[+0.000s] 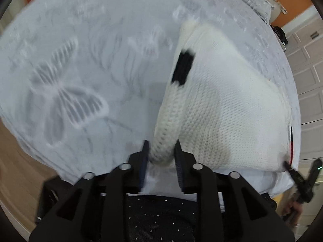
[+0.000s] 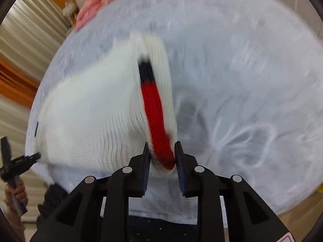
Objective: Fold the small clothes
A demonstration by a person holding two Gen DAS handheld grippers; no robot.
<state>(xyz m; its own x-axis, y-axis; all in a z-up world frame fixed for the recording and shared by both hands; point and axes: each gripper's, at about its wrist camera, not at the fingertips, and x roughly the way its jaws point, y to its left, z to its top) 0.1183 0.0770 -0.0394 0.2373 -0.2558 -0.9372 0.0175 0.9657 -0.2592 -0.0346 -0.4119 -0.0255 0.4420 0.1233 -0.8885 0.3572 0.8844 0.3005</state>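
We hold a small white knit sweater (image 1: 226,104) stretched between our 2 tools above the bed (image 1: 84,40), which wears a pale bedspread embossed with a butterfly (image 1: 62,102). In the left wrist view the left tool (image 1: 161,151) sits at lower centre, its 2 fingers pinching a thick rolled edge of the knit; a black band (image 1: 182,68) marks that edge higher in the frame. In the right wrist view the right tool (image 2: 161,153) also sits at lower centre, pressed onto the opposite edge, where a red and black stripe (image 2: 153,104) runs up from between the fingers.

Each view catches the other tool at its margin: the right one at the lower right of the left view, the left one at the lower left of the right view, with a hand gripping its handle. The wide spacing seems deliberate, since it pulls the body of the knit taut and flat between the grips.

We judge this an early step, spreading or carrying the garment so it can be laid smooth before folding. Both frames are blurred, so we cannot tell how much of the sweater touches the bed. A pink garment (image 2: 94,2) lies at the upper left of the right view, well apart.
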